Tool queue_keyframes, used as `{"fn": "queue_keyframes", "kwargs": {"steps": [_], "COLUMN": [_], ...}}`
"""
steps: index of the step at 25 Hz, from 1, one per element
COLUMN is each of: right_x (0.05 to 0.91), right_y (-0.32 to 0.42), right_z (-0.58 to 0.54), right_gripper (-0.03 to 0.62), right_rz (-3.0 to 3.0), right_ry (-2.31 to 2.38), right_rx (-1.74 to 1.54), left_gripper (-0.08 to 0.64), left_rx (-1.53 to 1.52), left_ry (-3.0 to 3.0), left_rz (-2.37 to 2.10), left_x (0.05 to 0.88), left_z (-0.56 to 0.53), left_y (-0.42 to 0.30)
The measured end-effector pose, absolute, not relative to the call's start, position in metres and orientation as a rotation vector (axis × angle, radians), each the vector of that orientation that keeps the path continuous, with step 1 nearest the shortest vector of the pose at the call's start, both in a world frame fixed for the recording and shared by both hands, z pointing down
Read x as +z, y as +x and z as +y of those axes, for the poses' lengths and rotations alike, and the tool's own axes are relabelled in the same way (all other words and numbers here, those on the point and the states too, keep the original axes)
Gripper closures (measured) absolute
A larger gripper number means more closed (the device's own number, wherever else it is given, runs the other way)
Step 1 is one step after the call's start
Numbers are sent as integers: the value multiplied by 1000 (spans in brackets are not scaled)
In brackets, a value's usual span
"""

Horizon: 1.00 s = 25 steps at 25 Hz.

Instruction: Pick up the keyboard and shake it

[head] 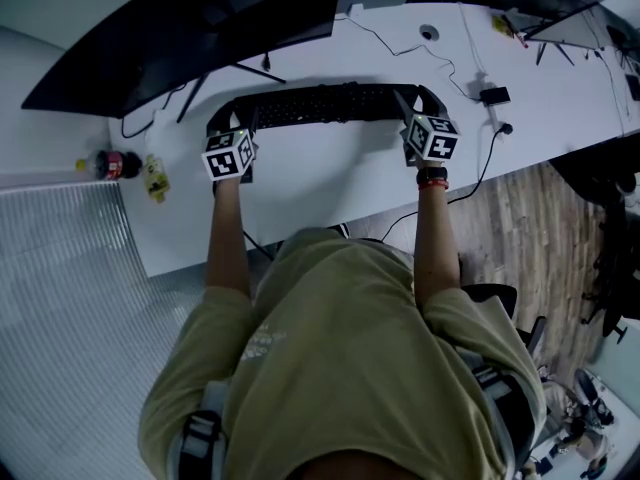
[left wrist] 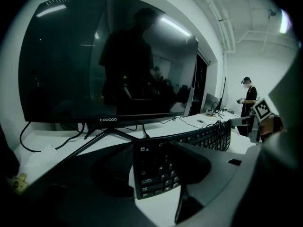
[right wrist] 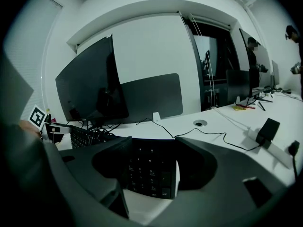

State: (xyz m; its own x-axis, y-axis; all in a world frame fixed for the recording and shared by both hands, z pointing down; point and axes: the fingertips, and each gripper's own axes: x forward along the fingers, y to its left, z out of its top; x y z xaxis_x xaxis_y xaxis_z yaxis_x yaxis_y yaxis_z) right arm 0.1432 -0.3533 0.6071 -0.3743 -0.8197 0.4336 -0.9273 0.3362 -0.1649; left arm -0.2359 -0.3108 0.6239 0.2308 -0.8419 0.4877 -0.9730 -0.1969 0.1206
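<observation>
A black keyboard (head: 320,103) lies crosswise on the white desk (head: 330,193) in front of a big monitor. My left gripper (head: 227,123) is at its left end and my right gripper (head: 420,108) at its right end. In the left gripper view the keyboard's end (left wrist: 156,169) sits between the jaws of the left gripper (left wrist: 152,144), which press on its edges. The right gripper view shows the other end (right wrist: 149,169) inside the right gripper (right wrist: 152,141), also clamped. Whether the keyboard is off the desk I cannot tell.
A curved monitor (head: 180,28) on a splayed stand rises just behind the keyboard. Cables and a black adapter (head: 493,95) trail at the right of the desk. A soda bottle (head: 110,163) and a yellow packet (head: 155,178) lie near the left edge. A person (left wrist: 247,96) stands far off.
</observation>
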Motion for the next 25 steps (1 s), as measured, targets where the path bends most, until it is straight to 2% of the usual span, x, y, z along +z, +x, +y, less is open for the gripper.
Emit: {"fn": "queue_keyframes", "kwargs": {"steps": [25], "right_x": [597], "right_y": [145], "right_z": [-298], "right_gripper": [301], "right_rz": [-2335], "right_ry": [1573], "right_rx": [541], "left_gripper": [314], "left_rx": [499], "left_ry": [2075], "left_rz": [-1682], "left_x": [624], "left_z": [-260], "left_y": [-237]}}
